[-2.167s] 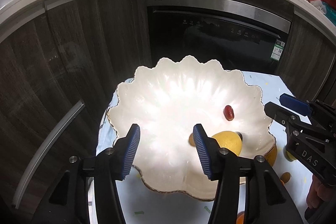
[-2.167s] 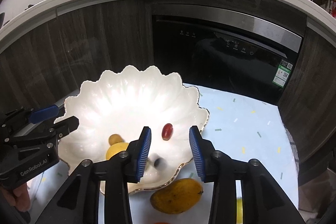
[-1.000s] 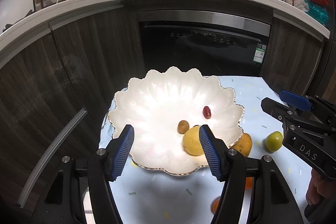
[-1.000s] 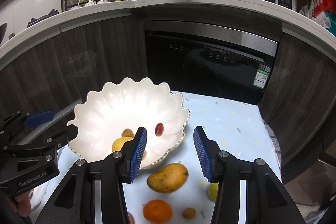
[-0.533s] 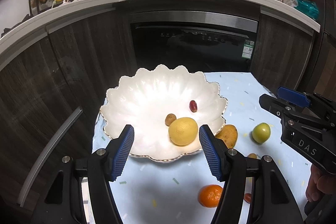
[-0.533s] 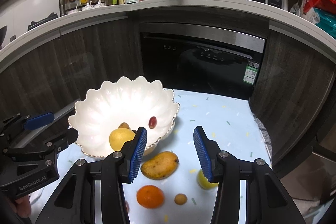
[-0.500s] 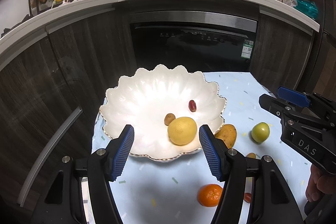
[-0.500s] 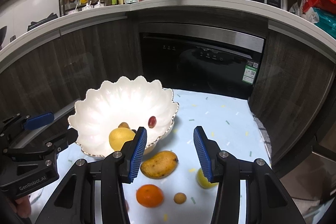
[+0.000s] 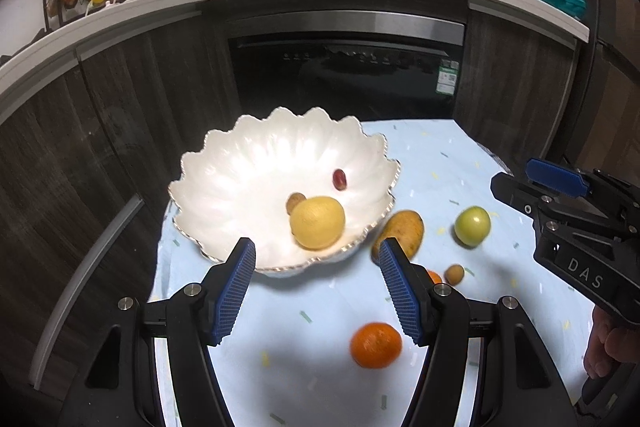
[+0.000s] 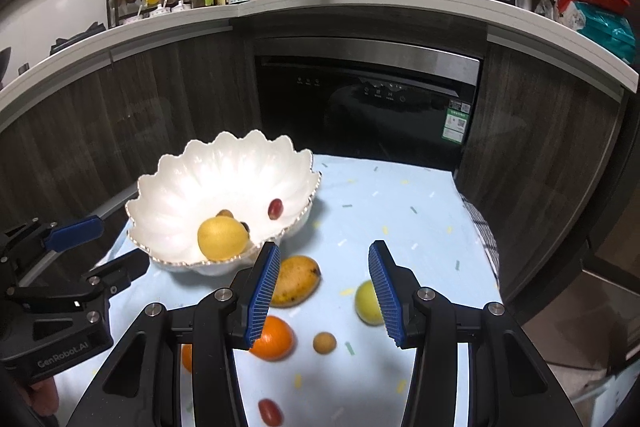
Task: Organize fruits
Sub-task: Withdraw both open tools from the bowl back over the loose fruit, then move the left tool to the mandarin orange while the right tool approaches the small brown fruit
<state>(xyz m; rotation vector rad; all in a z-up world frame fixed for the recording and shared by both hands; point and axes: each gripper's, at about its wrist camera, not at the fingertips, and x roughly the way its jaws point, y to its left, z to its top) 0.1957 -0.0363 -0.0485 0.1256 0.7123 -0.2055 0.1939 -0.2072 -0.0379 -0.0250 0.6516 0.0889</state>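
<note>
From the left wrist: the left gripper, jaws apart and empty, is hovering before the scalloped bowl holding a lemon; a nudged rim could be sliding the bowl off the bench.

From the right wrist: the right gripper, jaws spread, is facing a mango touching the bowl; round fruit like the orange risks rolling away.

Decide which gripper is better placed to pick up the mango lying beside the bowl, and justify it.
Right, probably. The open right gripper has the mango just beside its left finger. The left gripper, also open, faces the bowl, the mango at its right finger.
</note>
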